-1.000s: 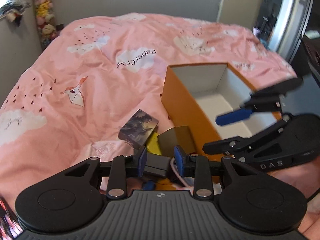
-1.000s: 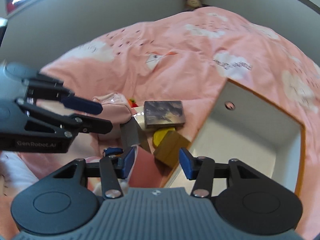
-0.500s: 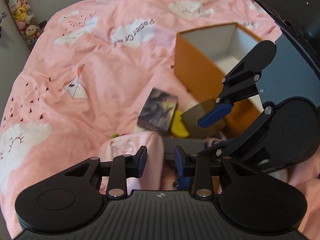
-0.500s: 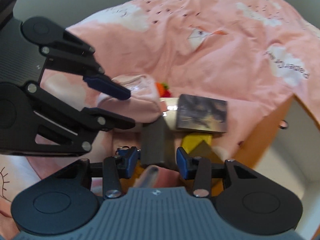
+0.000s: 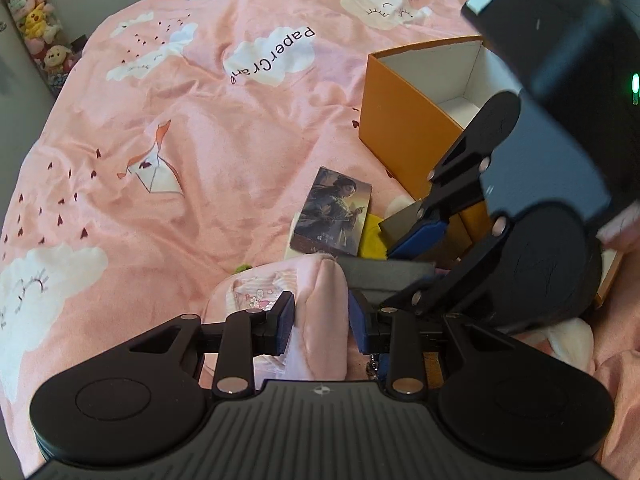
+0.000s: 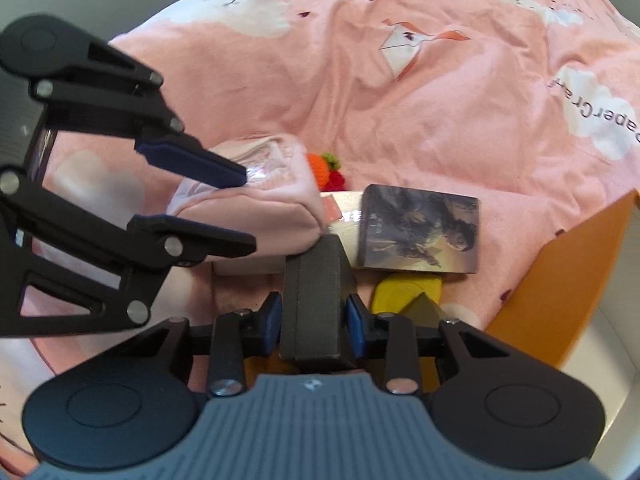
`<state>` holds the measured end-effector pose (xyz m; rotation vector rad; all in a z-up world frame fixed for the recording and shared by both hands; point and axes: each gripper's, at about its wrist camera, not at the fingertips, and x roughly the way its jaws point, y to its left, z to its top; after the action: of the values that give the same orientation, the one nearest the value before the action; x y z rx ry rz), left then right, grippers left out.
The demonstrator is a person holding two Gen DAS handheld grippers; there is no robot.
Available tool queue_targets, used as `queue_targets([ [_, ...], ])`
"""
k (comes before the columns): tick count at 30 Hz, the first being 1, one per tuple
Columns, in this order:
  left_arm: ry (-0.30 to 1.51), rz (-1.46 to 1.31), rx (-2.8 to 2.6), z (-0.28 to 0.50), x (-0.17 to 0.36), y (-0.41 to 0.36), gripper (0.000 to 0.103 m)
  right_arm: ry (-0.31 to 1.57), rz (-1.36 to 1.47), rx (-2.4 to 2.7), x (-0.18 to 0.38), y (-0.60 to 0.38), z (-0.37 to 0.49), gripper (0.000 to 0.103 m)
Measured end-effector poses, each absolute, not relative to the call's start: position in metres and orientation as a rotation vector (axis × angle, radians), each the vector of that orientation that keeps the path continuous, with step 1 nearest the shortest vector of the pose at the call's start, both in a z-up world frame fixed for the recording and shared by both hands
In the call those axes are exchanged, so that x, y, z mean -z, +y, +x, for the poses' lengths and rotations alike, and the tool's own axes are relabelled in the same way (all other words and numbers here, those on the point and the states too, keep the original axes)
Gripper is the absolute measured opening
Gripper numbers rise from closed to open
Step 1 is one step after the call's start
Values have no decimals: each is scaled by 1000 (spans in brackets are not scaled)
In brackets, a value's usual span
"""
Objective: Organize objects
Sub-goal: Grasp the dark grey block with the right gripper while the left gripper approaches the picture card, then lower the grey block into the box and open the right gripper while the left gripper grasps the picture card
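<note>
A pile of small things lies on the pink bedspread beside an open orange box [image 5: 404,128]. My left gripper [image 5: 320,322] has its jaws around a soft pink pouch [image 5: 316,312], pads touching its sides; it also shows in the right wrist view [image 6: 256,204]. My right gripper [image 6: 314,320] is shut on a dark grey box [image 6: 314,304], seen in the left wrist view [image 5: 384,272]. A picture card box [image 6: 420,232] lies just past it, over a yellow object [image 6: 404,292].
The orange box [image 6: 568,280] stands to the right, white inside. A small orange and red knitted toy [image 6: 326,168] lies behind the pouch. A brown block [image 6: 426,308] sits by the yellow object. Plush toys [image 5: 38,36] hang at far left.
My right gripper has moved in and closed on the dark grey box. My left gripper has moved forward onto the pink pouch, which now sits between its pads.
</note>
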<state>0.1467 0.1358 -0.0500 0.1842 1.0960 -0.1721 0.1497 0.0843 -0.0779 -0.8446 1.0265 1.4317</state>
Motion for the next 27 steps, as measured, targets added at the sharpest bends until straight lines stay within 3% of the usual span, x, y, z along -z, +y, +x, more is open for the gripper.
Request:
queue_targets([
  [5,1068,192,170,155,35,142,39,1049,-743,-1432,55,77,166,35],
  [8,1055,200,197,160,26,145,44,1032,-671,-1435,32,68,174,35],
  [15,1044,277,263,180,23,130,68,894,-476,-1367,-34,33,205,35],
  [18,1065,311,300,192,34,117,73,833,-418,-1291,-50,11,225,35],
  [22,1087,328,313,213,57,103,77,839,-346,-1170,-53,-17,254,35],
  [27,1127,422,307,234,93,90,77,977,-237,-1040,-13,-38,297,35],
])
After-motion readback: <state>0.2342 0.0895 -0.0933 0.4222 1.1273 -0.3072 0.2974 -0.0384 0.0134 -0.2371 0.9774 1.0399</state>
